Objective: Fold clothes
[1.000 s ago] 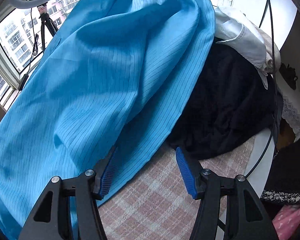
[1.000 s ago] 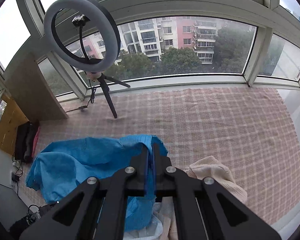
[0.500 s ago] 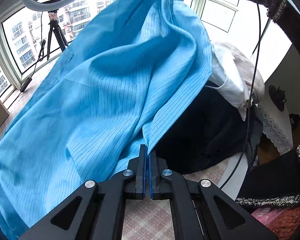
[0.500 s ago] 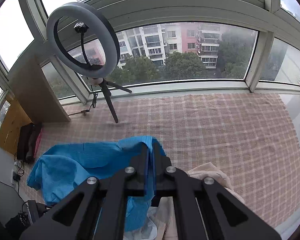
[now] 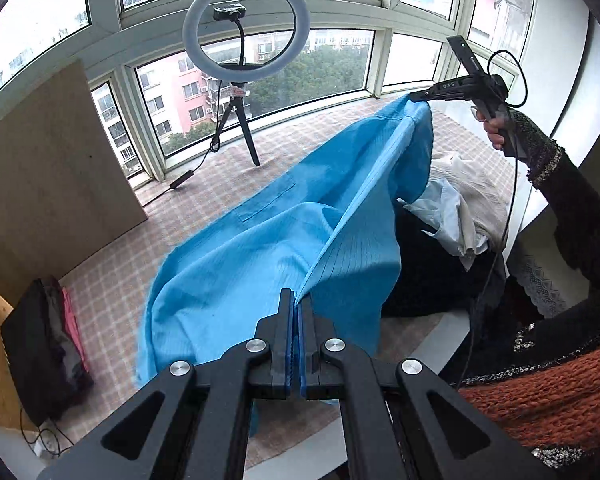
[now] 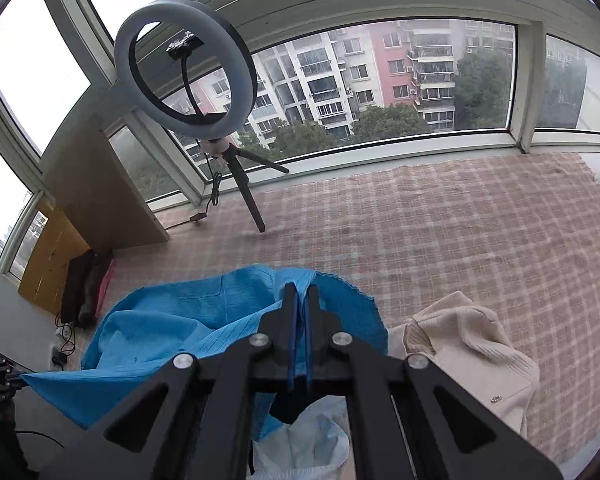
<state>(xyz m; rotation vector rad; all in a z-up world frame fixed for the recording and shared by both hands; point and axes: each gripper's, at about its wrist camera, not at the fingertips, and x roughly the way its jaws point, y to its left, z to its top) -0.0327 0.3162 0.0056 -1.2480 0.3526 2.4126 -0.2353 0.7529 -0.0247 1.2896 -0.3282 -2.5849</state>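
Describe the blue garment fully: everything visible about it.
The blue garment is bright blue, thin woven-looking cloth with fine dark pinstripes and a stitched patch pocket. It hangs unfolded, stretched along one edge between the left tongs, shut on its near end, and the right tongs, shut on its far corner. Its lower folds sag onto the checked cloth, beside a dark garment and a pale pile.

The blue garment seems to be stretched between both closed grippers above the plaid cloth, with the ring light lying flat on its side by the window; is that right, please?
Not quite: the ring light stands upright on its tripod by the window, as the left wrist view shows. The rest holds: the blue garment is stretched between the left gripper and the right gripper, both closed on it, above the plaid cloth.
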